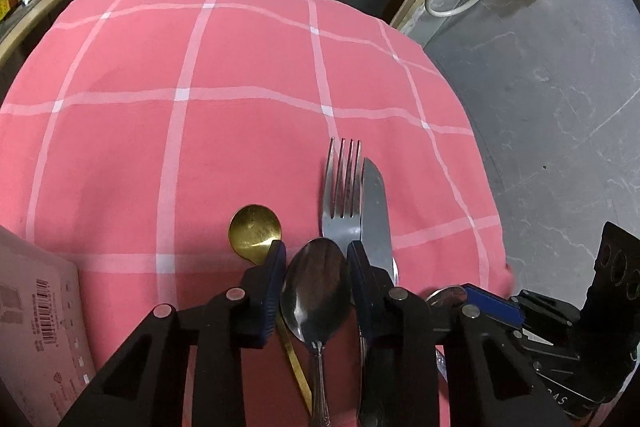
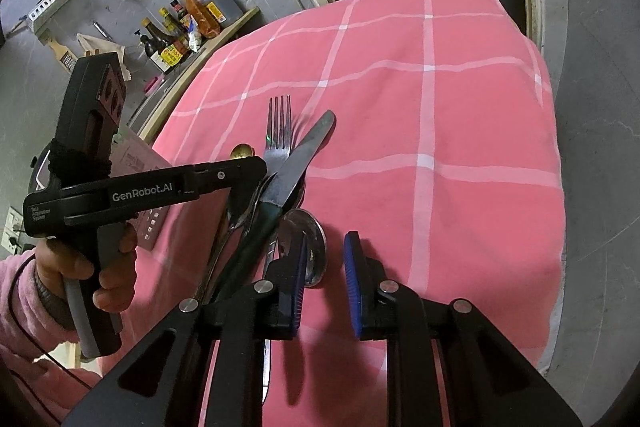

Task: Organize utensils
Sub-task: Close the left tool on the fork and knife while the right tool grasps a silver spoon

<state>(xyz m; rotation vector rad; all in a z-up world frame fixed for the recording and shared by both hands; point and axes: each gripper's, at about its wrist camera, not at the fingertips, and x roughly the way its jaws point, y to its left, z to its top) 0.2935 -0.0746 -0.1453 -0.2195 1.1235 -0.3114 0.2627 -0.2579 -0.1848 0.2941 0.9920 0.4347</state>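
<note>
On the pink checked tablecloth [image 1: 240, 147] lie a gold spoon [image 1: 254, 231], a steel fork [image 1: 342, 195] and a table knife [image 1: 376, 211] side by side. My left gripper [image 1: 317, 255] is open, its blue pads either side of a silver spoon [image 1: 316, 287]; the frames do not show whether it touches the spoon. In the right wrist view the left gripper [image 2: 264, 171] is over the fork [image 2: 279, 131] and knife [image 2: 298, 163]. My right gripper [image 2: 326, 251] is open and empty, just right of a second silver spoon bowl [image 2: 310, 243].
A cardboard box [image 1: 36, 311] sits on the table at the left. A shelf with sauce bottles [image 2: 180, 23] is beyond the table's left edge. The table's right edge drops to grey floor [image 1: 540, 107].
</note>
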